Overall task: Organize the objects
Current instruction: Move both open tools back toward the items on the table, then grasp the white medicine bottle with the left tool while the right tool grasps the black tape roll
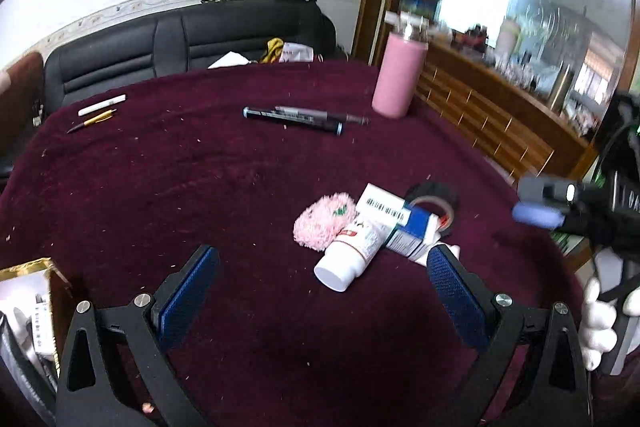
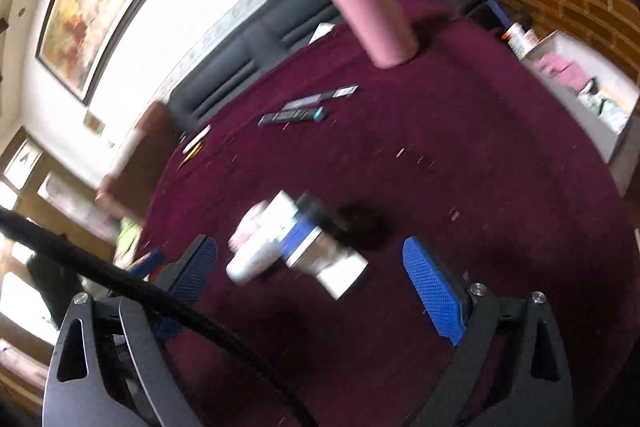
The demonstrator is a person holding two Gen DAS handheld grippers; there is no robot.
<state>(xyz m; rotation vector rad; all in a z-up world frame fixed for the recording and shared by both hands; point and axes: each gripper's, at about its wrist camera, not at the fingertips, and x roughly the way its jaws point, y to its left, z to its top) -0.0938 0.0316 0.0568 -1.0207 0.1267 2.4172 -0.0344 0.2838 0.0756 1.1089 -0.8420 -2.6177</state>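
On the maroon cloth (image 1: 200,187) lies a heap: a white tube (image 1: 352,251), a blue-and-white box (image 1: 396,223), a pink fluffy pad (image 1: 322,223) and a black tape roll (image 1: 434,197). My left gripper (image 1: 324,267) is open just short of the tube, nothing between its blue pads. The right gripper (image 1: 538,203) enters from the right, apart from the heap. In the blurred right wrist view my right gripper (image 2: 310,261) is open around the near side of the white tube (image 2: 252,261) and box (image 2: 320,247), pads not touching. Two dark markers (image 1: 294,119) lie farther back.
A pink flask (image 1: 398,75) stands at the far right of the table. A white pen and a yellow pen (image 1: 100,109) lie far left. A box with gold trim (image 1: 32,303) sits at the near left edge. A white bin (image 2: 580,87) stands beside the table.
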